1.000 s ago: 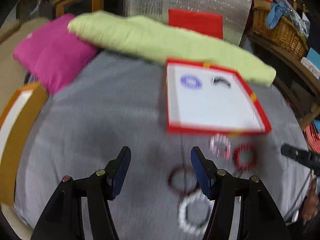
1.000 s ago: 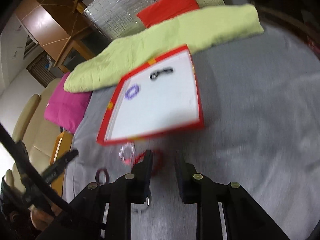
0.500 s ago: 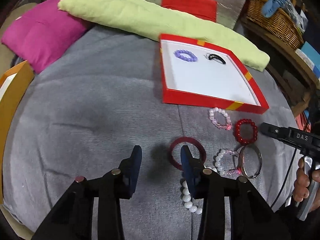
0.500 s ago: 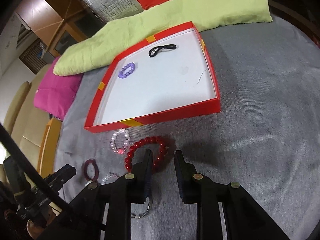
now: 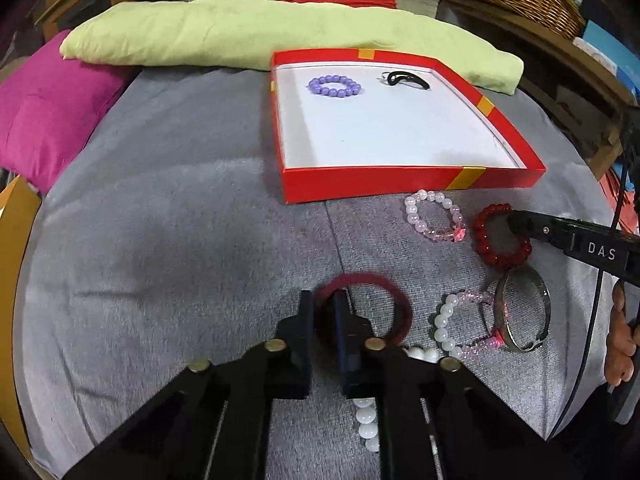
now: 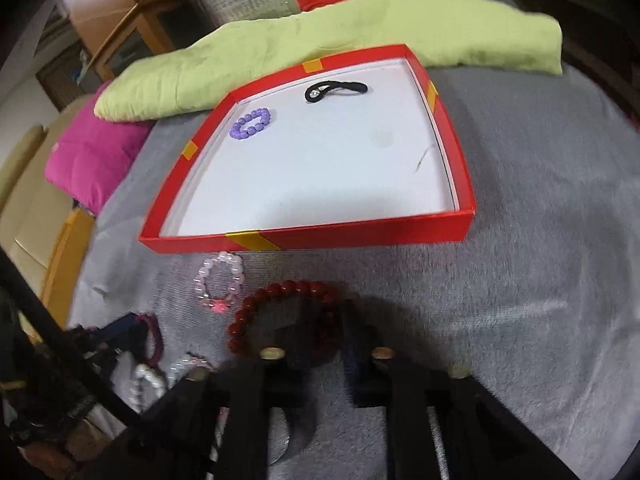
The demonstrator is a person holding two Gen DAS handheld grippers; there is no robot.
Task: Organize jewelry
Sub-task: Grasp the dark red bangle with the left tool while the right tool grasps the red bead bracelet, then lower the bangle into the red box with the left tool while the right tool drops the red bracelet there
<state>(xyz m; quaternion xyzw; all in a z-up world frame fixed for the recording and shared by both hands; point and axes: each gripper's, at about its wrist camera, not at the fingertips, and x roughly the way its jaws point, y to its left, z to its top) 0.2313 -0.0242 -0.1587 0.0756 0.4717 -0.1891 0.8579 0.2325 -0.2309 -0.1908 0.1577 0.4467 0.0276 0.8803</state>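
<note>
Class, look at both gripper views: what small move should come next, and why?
Probably lift both hands a little. The left gripper is shut on the maroon band, and the right gripper looks shut on the red bead bracelet; both pieces still lie outside the red tray.

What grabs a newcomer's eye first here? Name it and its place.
The red box with white floor, mid-bed, holding a purple bracelet and black tie at its far end. In front, loose bracelets on the grey cover; the left claw pinches the maroon band.
</note>
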